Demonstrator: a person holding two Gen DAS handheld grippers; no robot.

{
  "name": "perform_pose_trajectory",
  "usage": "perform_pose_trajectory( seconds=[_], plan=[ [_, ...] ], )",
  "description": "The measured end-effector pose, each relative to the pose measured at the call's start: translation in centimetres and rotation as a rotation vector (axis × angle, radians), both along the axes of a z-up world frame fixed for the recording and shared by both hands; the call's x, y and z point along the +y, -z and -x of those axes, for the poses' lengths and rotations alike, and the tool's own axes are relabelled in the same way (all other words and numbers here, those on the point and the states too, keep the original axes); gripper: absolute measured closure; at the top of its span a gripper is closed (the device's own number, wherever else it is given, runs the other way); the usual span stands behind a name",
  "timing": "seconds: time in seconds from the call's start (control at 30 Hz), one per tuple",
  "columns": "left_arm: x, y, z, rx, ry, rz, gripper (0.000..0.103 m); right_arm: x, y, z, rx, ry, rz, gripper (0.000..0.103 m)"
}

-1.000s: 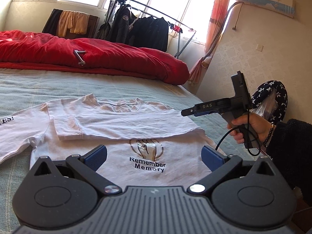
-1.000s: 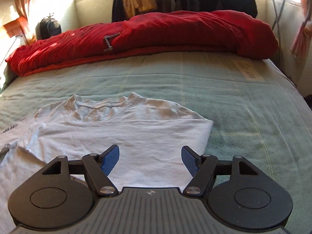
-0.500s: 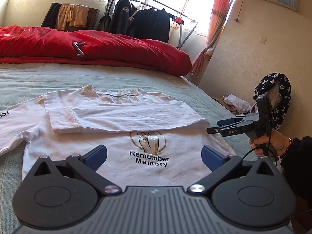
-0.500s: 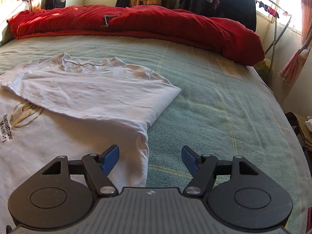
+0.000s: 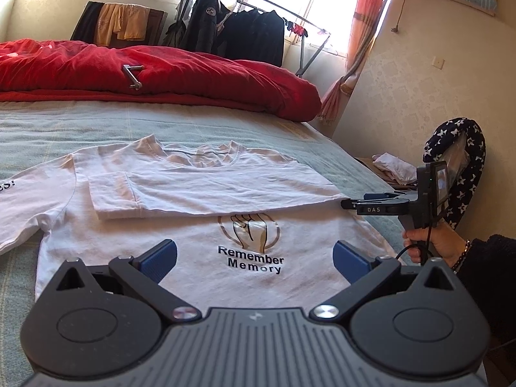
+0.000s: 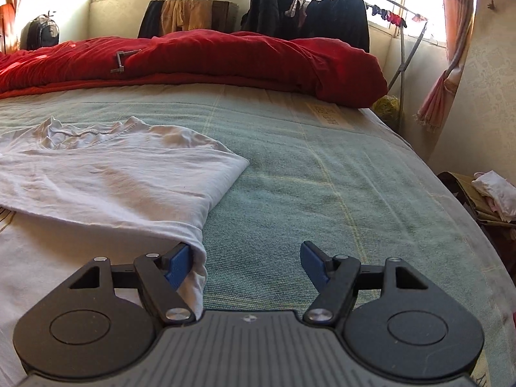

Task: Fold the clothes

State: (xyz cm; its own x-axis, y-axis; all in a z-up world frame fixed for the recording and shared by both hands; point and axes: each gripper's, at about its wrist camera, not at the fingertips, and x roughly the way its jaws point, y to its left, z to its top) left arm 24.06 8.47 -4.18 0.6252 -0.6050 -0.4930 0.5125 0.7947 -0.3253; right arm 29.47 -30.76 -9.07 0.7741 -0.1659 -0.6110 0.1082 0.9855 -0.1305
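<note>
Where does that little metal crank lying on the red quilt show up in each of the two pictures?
Left wrist view: metal crank upper left, on the red quilt.
Right wrist view: metal crank upper left, again on the quilt.
Shared landmark: the white T-shirt on the bed.

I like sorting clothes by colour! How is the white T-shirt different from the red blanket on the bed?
The white T-shirt lies flat and thin near the grippers; the red blanket is puffy and heaped at the far end. The T-shirt carries a printed picture with words; the blanket looks plain. Both rest on the green bed cover.
</note>
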Motion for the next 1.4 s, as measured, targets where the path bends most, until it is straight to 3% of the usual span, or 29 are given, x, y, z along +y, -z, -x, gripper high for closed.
perform_pose_trajectory(
  seconds=[0.2,0.27,0.3,0.4,0.57,0.67,0.7,0.77,0.83,0.97,1.13,1.3,1.4],
  plan=[
    [0.1,-0.2,0.1,-0.005,0.002,0.008,0.001,0.7,-0.9,1.4,0.015,0.039,0.004,0.029],
    [0.2,-0.3,0.1,-0.008,0.001,0.009,0.001,1.3,-2.2,2.1,-0.030,0.023,0.007,0.037],
    [0.2,-0.3,0.1,-0.009,0.001,0.009,0.001,1.6,-2.9,2.4,-0.052,0.015,0.009,0.049],
    [0.1,-0.2,0.1,-0.007,0.000,0.006,0.001,2.9,-4.2,1.6,-0.084,-0.036,-0.021,0.069],
    [-0.2,0.1,-0.1,-0.001,-0.007,-0.011,0.001,6.4,-3.1,-1.6,-0.045,-0.133,-0.004,0.076],
    [-0.1,0.3,-0.2,0.005,-0.009,-0.015,0.001,6.7,-0.5,-3.1,0.018,-0.109,0.053,0.082],
    [-0.1,0.3,-0.2,0.006,-0.008,-0.013,0.001,6.4,0.2,-3.2,0.022,-0.091,0.086,0.088],
    [0.0,0.3,-0.3,0.007,-0.007,-0.011,0.001,5.0,0.7,-2.9,0.017,-0.050,0.074,0.088],
    [0.0,0.3,-0.3,0.007,-0.006,-0.008,0.001,3.6,0.3,-2.5,0.017,-0.014,0.027,0.079],
    [0.0,0.2,-0.2,0.004,-0.006,-0.006,0.001,3.3,-1.1,-2.1,0.010,-0.002,0.014,0.079],
    [-0.1,0.3,-0.2,0.005,-0.007,-0.013,0.001,3.4,-3.0,-3.3,-0.048,-0.017,-0.123,0.079],
    [-0.3,0.6,-0.6,0.017,-0.013,-0.023,0.001,3.2,-0.4,-6.5,0.038,0.020,-0.156,0.082],
    [-0.2,0.8,-0.7,0.024,-0.015,-0.022,0.001,1.4,0.1,-7.3,0.025,0.062,-0.208,0.083]
  ],
)
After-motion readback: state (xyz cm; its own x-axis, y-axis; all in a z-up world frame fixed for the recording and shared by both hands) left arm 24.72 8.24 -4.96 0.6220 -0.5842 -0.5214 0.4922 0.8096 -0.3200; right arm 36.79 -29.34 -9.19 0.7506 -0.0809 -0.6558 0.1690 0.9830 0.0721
